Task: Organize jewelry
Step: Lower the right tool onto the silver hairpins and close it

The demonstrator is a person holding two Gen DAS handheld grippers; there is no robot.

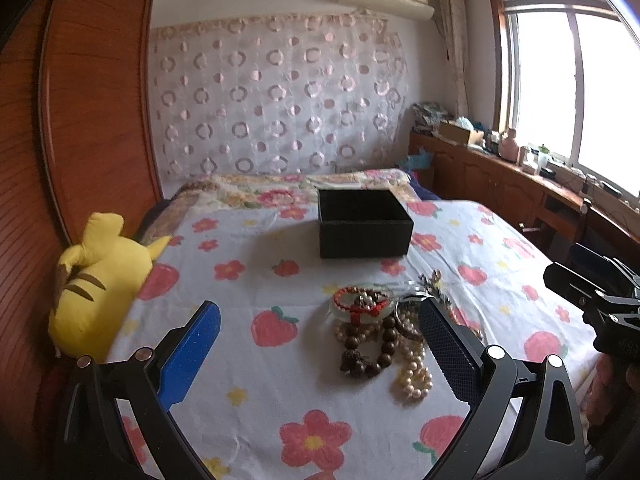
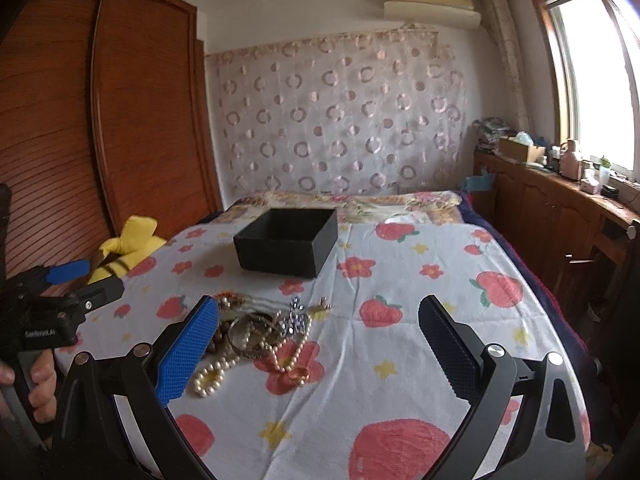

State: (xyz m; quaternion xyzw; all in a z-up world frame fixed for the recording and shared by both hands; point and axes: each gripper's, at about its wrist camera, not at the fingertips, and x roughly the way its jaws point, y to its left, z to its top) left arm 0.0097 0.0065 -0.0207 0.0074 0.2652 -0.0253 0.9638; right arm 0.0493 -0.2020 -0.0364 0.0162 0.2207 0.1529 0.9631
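A pile of jewelry (image 1: 380,328) lies on the flowered bedsheet: a red bead bracelet (image 1: 360,300), dark wooden beads (image 1: 368,356) and pearl strands (image 1: 414,376). It also shows in the right wrist view (image 2: 256,336), with a pearl necklace (image 2: 212,376) and a silver piece (image 2: 296,320). An open black box (image 1: 364,222) stands farther back on the bed, also in the right wrist view (image 2: 286,242). My left gripper (image 1: 320,320) is open and empty, the pile near its right finger. My right gripper (image 2: 320,320) is open and empty, the pile near its left finger.
A yellow plush toy (image 1: 96,280) lies at the bed's left edge by the wooden wardrobe (image 1: 96,92). A wooden cabinet (image 2: 560,216) with clutter runs along the window on the right. The other gripper shows at the right edge (image 1: 600,300) and at the left edge (image 2: 52,304).
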